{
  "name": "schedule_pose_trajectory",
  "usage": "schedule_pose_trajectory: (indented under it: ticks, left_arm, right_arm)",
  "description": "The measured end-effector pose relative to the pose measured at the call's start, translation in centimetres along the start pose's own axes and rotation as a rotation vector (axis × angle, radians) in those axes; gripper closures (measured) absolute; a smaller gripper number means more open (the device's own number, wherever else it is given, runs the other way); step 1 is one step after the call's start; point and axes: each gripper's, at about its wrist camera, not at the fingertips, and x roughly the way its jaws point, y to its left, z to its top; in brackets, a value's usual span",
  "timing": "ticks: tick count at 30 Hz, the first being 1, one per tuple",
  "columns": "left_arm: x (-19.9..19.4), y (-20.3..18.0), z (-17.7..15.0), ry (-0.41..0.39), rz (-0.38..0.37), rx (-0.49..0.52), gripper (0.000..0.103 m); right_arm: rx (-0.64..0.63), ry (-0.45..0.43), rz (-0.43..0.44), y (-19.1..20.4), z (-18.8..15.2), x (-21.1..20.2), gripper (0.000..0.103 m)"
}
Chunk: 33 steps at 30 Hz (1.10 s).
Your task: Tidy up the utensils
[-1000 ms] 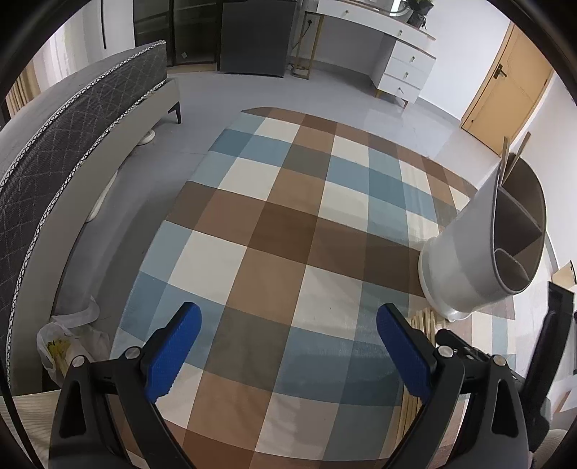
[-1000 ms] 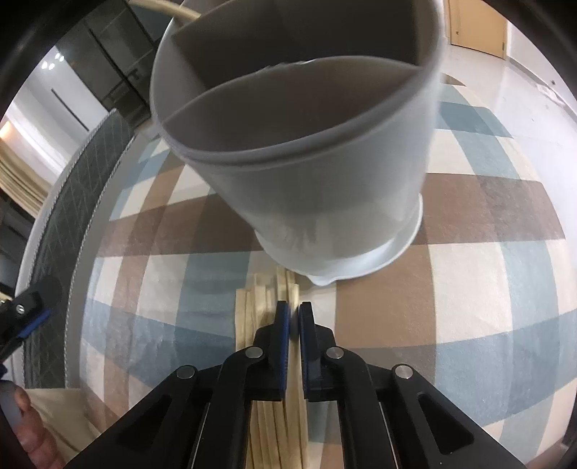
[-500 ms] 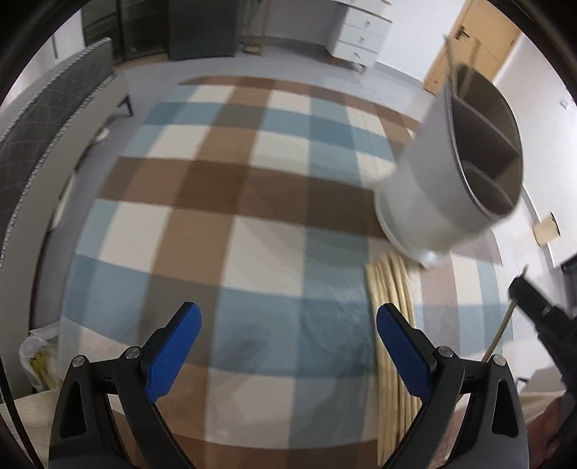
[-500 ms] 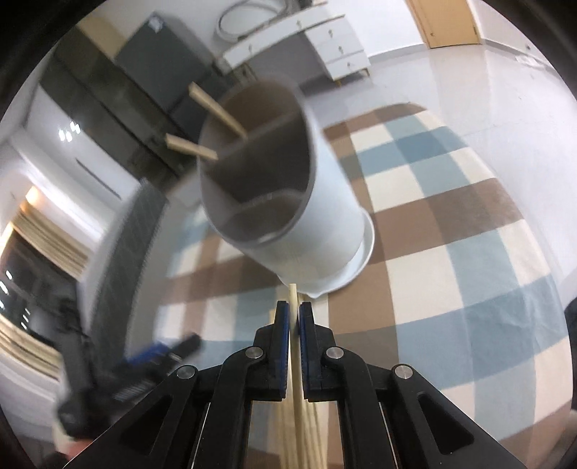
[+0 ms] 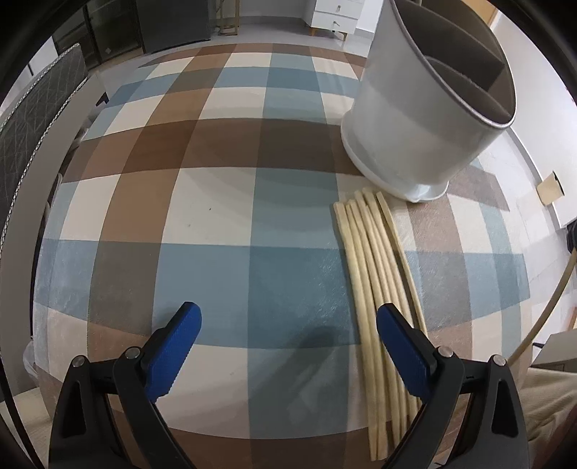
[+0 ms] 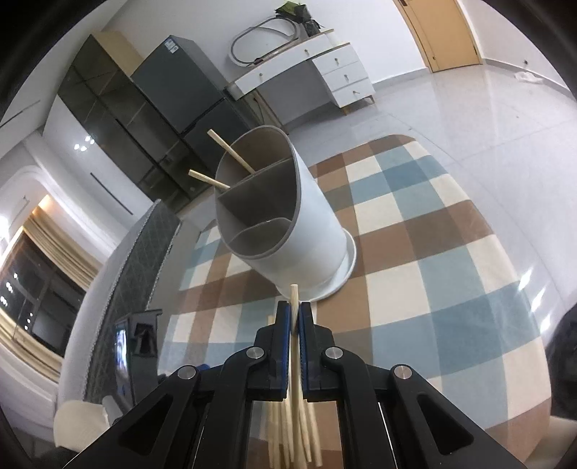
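- Leftmost, a dark quilted bed edge (image 5: 32, 119) runs along the side of the checked cloth (image 5: 223, 223) that covers the work surface.
- Next, the left gripper (image 5: 288, 346) hangs steeply over the cloth with its blue pads (image 5: 176, 346) spread wide and nothing between them; it is released.
- Just right of that, a bundle of pale chopsticks (image 5: 375, 288) lies side by side on the cloth, its far ends almost touching the foot of the holder, its near part passing under the left gripper's right finger.
- Further right, the white utensil holder (image 5: 425, 122) stands on the cloth; its grey inside is split by dividers into compartments.
- From the right wrist view, two chopsticks already in the holder (image 6: 230, 155) lean out of the far compartment, over the rim towards the left.
- Right of centre there, the right gripper (image 6: 294, 324) is clenched on a single chopstick (image 6: 294, 299), whose tip sticks out past the pads just in front of the holder's base; the holder (image 6: 317, 238) appears beyond it.
- Behind everything, a white dresser (image 6: 324, 72) and a wooden door (image 6: 447, 32) stand against the far wall.
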Motion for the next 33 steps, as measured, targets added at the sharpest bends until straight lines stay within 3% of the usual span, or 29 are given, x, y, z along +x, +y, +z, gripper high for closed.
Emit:
schedule_pose_trajectory:
  ticks: [5, 7, 10, 13, 21, 29, 33]
  left_arm:
    - [1.5, -0.6, -0.6, 0.034, 0.041, 0.026, 0.008]
    - [1.6, -1.2, -0.6, 0.008, 0.056, 0.067, 0.008]
    - [1.6, -1.0, -0.6, 0.012, 0.055, 0.047, 0.008]
    - [1.8, -0.4, -0.8, 0.018, 0.100, 0.037, 0.008]
    - [1.7, -0.1, -0.8, 0.025, 0.109, 0.032, 0.008]
    - [1.8, 1.8, 1.6, -0.007, 0.052, -0.036, 0.008]
    - [2.8, 1.8, 3.1, 0.000, 0.061, -0.042, 0.016]
  right_arm:
    - [0.026, -0.019, 0.021, -0.5, 0.3, -0.6, 0.099]
    - [0.029, -0.022, 0.025, -0.6, 0.3, -0.8, 0.099]
    - [0.031, -0.028, 0.027, -0.7, 0.3, -1.1, 0.099]
    - [0.035, -0.040, 0.026, -0.9, 0.4, -1.6, 0.099]
    - [0.002, -0.064, 0.012, 0.1, 0.3, -2.6, 0.099]
    - [-0.004, -0.068, 0.016, 0.3, 0.4, -2.1, 0.099]
    - [-0.010, -0.071, 0.010, 0.4, 0.5, -1.7, 0.099]
